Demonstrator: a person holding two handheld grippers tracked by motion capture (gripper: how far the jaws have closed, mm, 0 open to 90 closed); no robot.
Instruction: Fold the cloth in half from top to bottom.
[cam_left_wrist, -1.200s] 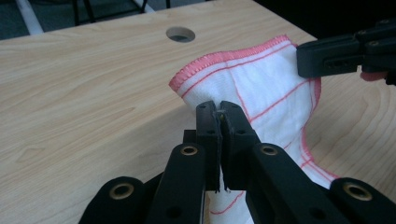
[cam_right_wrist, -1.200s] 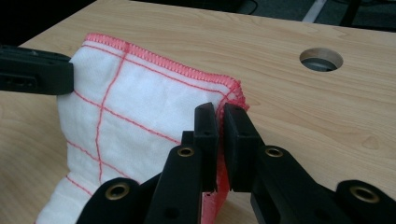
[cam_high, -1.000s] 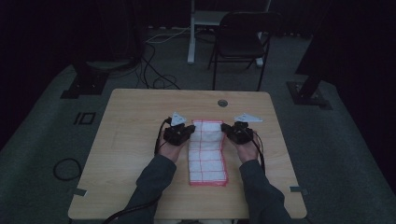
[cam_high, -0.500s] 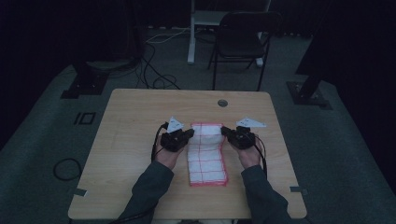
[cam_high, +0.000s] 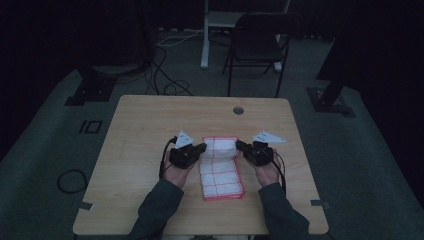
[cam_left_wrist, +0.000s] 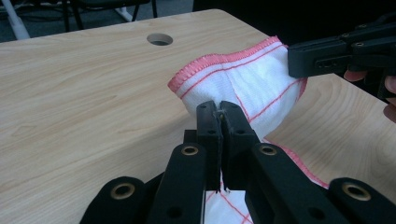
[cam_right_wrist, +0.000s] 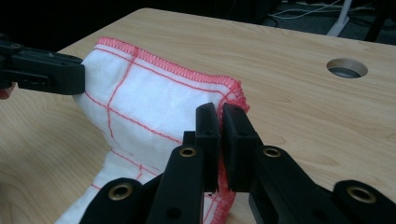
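A white cloth (cam_high: 220, 172) with red grid lines and a red hem lies lengthwise on the wooden table (cam_high: 150, 130). Its far end is raised off the wood. My left gripper (cam_high: 202, 148) is shut on the cloth's left far edge, and my right gripper (cam_high: 239, 145) is shut on the right far edge. In the left gripper view the jaws (cam_left_wrist: 220, 108) pinch a fold of cloth (cam_left_wrist: 243, 77), with the right gripper (cam_left_wrist: 306, 58) across from them. In the right gripper view the jaws (cam_right_wrist: 219, 112) clamp the hemmed corner of the cloth (cam_right_wrist: 149, 100), and the left gripper (cam_right_wrist: 70, 74) holds the opposite side.
A round cable hole (cam_high: 238, 110) sits near the table's far edge. Beyond the table stand a dark chair (cam_high: 260, 45) and a white post (cam_high: 205, 35). Cables (cam_high: 165, 85) trail on the floor, and black stand feet (cam_high: 330, 100) flank the table.
Both grippers have drawn back toward the person, bringing the cloth's far end with them. The far hem now sits nearer and is raised.
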